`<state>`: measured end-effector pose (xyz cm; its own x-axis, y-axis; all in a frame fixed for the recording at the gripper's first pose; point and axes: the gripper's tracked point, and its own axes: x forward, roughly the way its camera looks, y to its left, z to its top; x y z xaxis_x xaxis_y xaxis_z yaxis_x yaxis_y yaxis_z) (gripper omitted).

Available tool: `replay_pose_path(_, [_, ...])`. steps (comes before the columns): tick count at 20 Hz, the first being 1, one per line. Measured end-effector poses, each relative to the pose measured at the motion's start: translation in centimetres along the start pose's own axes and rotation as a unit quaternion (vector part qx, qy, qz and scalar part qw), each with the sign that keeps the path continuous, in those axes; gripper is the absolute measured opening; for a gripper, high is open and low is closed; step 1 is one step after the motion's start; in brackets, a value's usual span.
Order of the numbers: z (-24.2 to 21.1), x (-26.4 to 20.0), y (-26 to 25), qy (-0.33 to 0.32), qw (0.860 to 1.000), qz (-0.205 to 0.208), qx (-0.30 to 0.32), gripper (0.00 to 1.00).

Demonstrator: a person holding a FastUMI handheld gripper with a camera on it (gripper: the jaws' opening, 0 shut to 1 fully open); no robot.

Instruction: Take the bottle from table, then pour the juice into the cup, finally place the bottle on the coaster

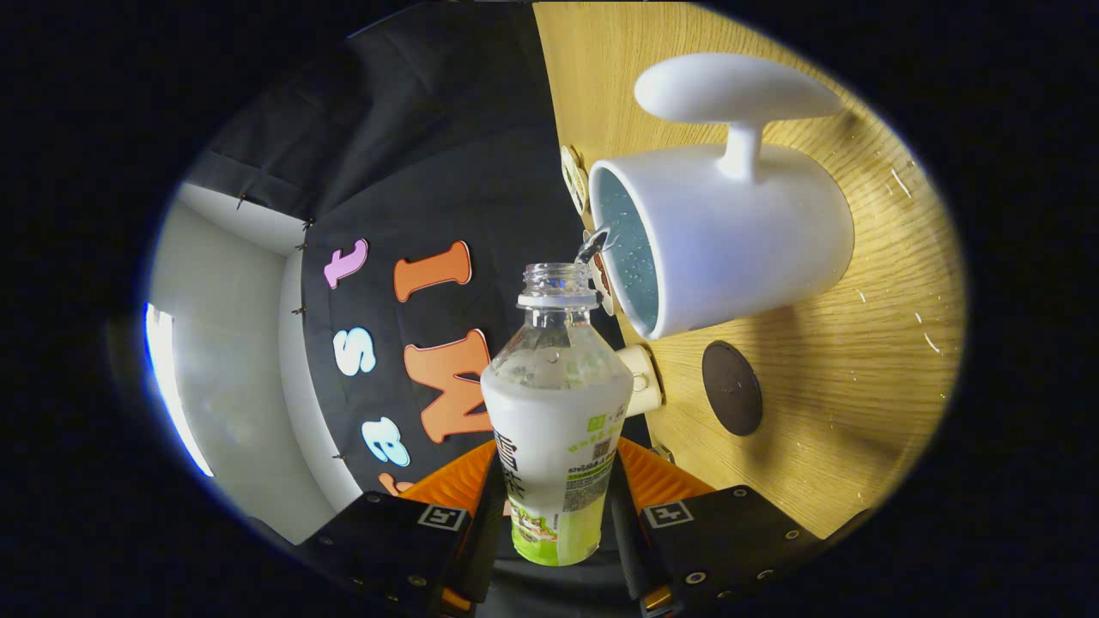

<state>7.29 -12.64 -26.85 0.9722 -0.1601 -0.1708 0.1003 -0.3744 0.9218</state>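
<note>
Gripper (556,515) with both fingers clamped on the lower, labelled body of a clear plastic bottle (556,403), uncapped. The bottle is tipped, its neck at the rim of a white handled cup (730,240) on the wooden table (859,412); a thin stream (592,245) enters the cup. A dark round coaster (731,388) lies beside the cup, near the table edge.

White mug (738,232) with pale blue inside; clear bottle (556,403), white-and-green label; dark brown coaster (731,388) beside the mug; light wood-grain table (867,386).
</note>
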Motion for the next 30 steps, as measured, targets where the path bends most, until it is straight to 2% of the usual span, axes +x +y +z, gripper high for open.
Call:
replay_pose_path(17, [0.6,0.0,1.9,-0.005,0.999,0.024,0.04,0.6])
replay_pose_path(30, [1.2,-0.1,2.8,-0.016,0.994,0.034,0.103,0.6])
